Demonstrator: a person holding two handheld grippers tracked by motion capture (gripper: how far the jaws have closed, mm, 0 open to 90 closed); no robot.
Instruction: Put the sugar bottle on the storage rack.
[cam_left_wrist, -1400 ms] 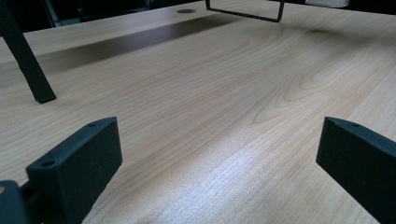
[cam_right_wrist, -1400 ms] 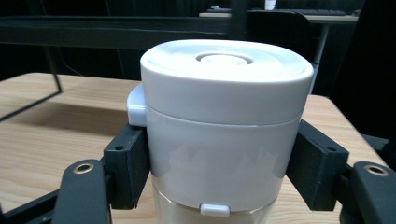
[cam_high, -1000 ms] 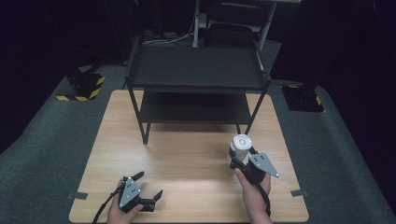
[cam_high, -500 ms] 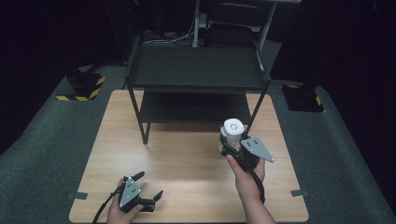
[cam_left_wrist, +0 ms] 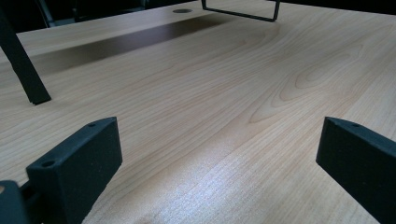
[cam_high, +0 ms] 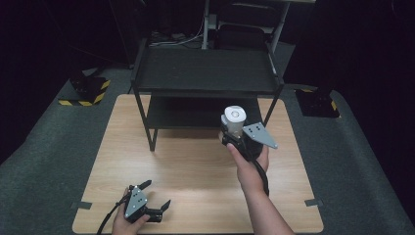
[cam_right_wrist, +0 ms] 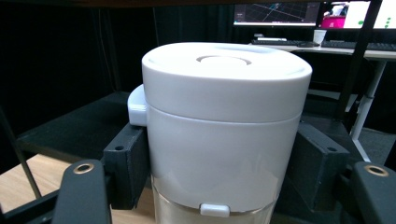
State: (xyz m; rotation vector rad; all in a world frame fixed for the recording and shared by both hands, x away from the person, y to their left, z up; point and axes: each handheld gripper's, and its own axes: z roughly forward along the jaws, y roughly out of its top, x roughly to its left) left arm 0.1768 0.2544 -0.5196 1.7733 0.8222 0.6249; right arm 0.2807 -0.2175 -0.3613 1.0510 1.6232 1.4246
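A white lidded canister [cam_high: 233,121] with a clear lower part is held upright above the wooden table [cam_high: 195,166], just in front of the black two-tier shelf [cam_high: 205,73]. My right gripper [cam_high: 235,134] is shut on the canister [cam_right_wrist: 224,126], a black jaw pressing each side of it. My left gripper [cam_high: 155,196] rests open near the table's front left corner, held by a hand. In the left gripper view its two jaws stand wide apart over bare wood [cam_left_wrist: 210,116].
The shelf's lower tier [cam_high: 200,115] lies low over the table's far half. A front leg [cam_high: 151,142] of the shelf stands on the wood, also seen as a black leg [cam_left_wrist: 23,74]. Grey carpet [cam_high: 44,147] surrounds the table. Monitors [cam_right_wrist: 303,11] glow in the background.
My right gripper has carried the canister forward and up, from the table's right middle towards the shelf's lower tier. The left gripper has stayed still.
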